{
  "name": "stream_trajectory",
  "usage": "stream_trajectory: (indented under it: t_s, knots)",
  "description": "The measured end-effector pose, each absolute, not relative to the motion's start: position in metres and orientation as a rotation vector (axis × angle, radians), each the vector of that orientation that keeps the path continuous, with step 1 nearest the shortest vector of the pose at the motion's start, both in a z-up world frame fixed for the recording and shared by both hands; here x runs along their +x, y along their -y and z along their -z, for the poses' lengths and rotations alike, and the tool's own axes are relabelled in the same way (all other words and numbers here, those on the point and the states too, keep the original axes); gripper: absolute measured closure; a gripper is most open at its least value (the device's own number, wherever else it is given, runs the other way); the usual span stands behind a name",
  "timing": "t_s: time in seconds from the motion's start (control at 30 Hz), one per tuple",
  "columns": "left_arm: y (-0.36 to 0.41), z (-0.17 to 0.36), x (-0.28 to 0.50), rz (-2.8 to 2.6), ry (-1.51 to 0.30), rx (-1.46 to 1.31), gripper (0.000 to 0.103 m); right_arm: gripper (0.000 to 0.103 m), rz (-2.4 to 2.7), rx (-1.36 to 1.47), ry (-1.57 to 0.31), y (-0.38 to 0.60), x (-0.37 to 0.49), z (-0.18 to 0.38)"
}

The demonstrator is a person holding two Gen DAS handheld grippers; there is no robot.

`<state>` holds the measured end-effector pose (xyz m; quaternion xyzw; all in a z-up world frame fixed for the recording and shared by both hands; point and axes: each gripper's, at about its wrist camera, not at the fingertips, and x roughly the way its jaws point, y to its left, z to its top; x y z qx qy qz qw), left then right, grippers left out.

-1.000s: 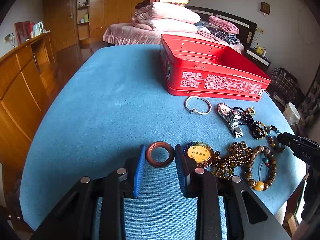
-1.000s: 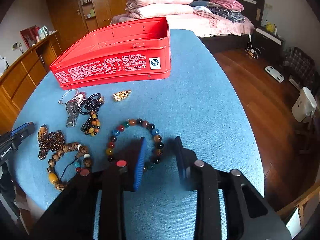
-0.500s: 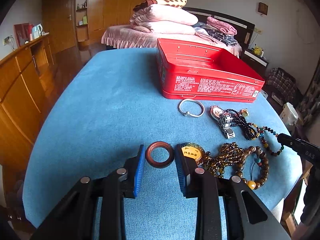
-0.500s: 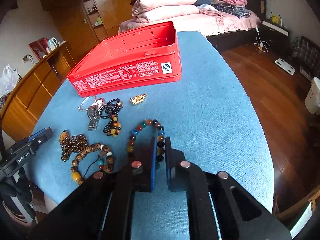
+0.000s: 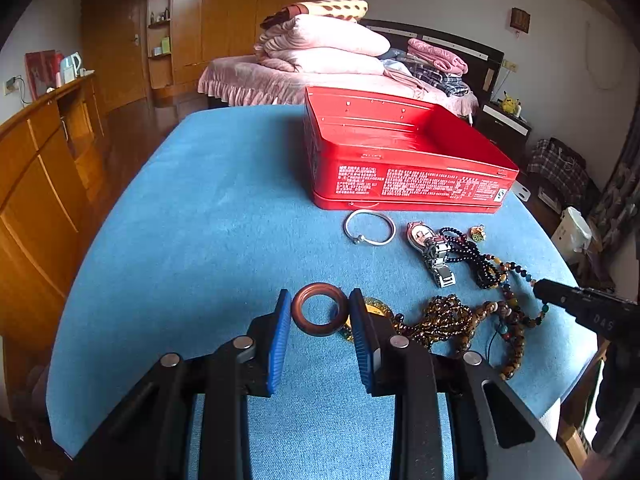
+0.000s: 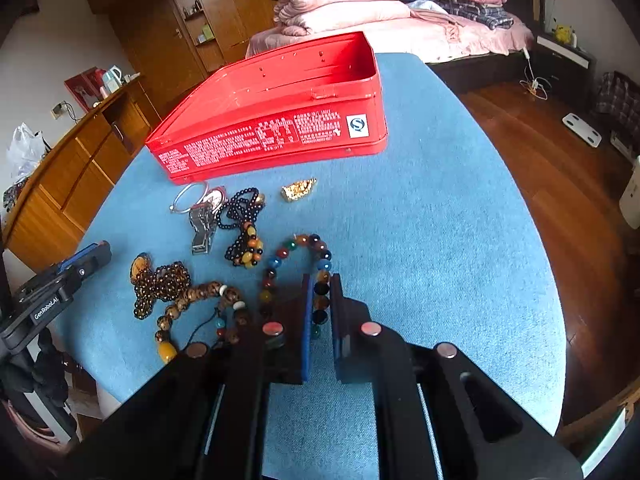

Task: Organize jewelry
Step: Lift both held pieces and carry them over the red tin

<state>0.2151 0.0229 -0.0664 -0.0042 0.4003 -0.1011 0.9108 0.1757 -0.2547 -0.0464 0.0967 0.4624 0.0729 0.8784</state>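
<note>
Left gripper (image 5: 320,312) holds a brown ring (image 5: 320,309) between its blue pads, above the blue table (image 5: 200,220). Right gripper (image 6: 320,300): jaws have just been closing, now narrow, pinched on a multicoloured bead bracelet (image 6: 276,260); bracelet appears partly lifted, hard to tell. Open red tin (image 6: 272,120) at 11 o'clock from the right gripper; silver bangle (image 5: 369,227) just before its front wall.

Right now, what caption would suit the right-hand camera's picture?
Right gripper pinches a multicoloured bead bracelet on the blue table, red tin waiting behind.
</note>
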Motion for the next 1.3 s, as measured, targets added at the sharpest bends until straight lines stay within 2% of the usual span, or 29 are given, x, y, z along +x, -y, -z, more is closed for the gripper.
stream_trajectory:
  t_s: [0.37,0.43,0.57,1.3]
  knots:
    - [-0.025,0.072,0.218,0.211,-0.841,-0.019,0.073,0.091,-0.143,0.152,-0.974,0.247,0.183,0.057]
    - [-0.025,0.072,0.218,0.212,-0.842,-0.017,0.073,0.096,-0.132,0.141,-0.97,0.247,0.183,0.057]
    - [-0.023,0.072,0.218,0.21,-0.841,-0.014,0.073,0.096,-0.124,0.143,-0.966,0.247,0.182,0.055]
    - [-0.002,0.031,0.237,0.25,-0.758,-0.023,0.073,0.096,-0.196,0.124,-0.815,0.235,0.195,-0.015]
